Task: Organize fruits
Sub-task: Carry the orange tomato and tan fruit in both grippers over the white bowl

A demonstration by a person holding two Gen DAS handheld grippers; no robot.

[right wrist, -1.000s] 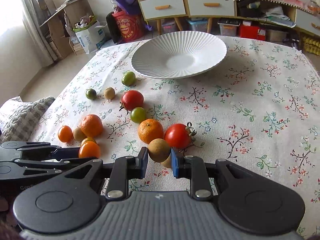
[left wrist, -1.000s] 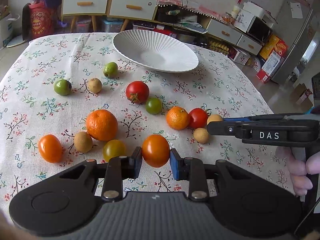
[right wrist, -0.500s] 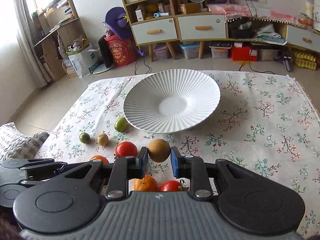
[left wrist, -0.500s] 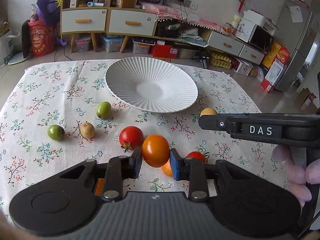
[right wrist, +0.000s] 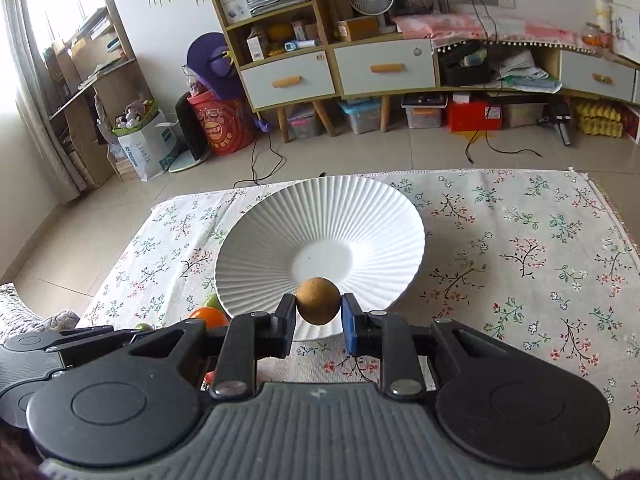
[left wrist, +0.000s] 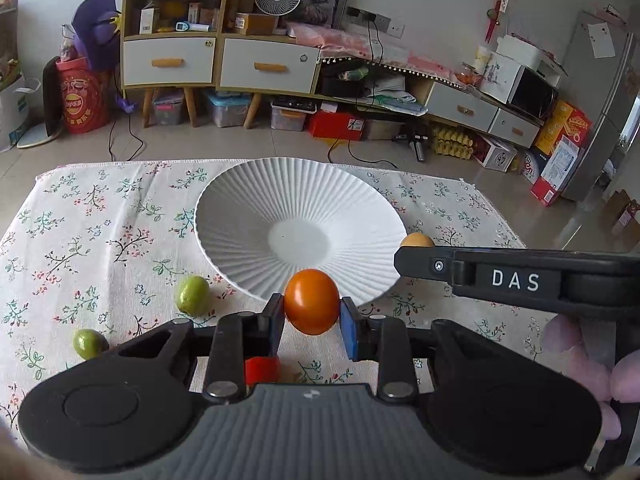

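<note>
Orange tomato [left wrist: 311, 301] clamped in left fingers; right fingers pinch brown fruit [right wrist: 318, 301] — green fruits [left wrist: 193, 295] left view only.

The left hand-held gripper [left wrist: 311, 316] fills the lower middle of its own view, tilted downward, its two pads clamped on a small round orange fruit [left wrist: 311, 301]. The right hand-held gripper [right wrist: 318, 318] sits likewise at the lower middle of its view, pads pinching a brown round fruit [right wrist: 318, 300]. At the left view's lower right edge, fingers [left wrist: 576, 356] wrap the right tool's handle.
</note>
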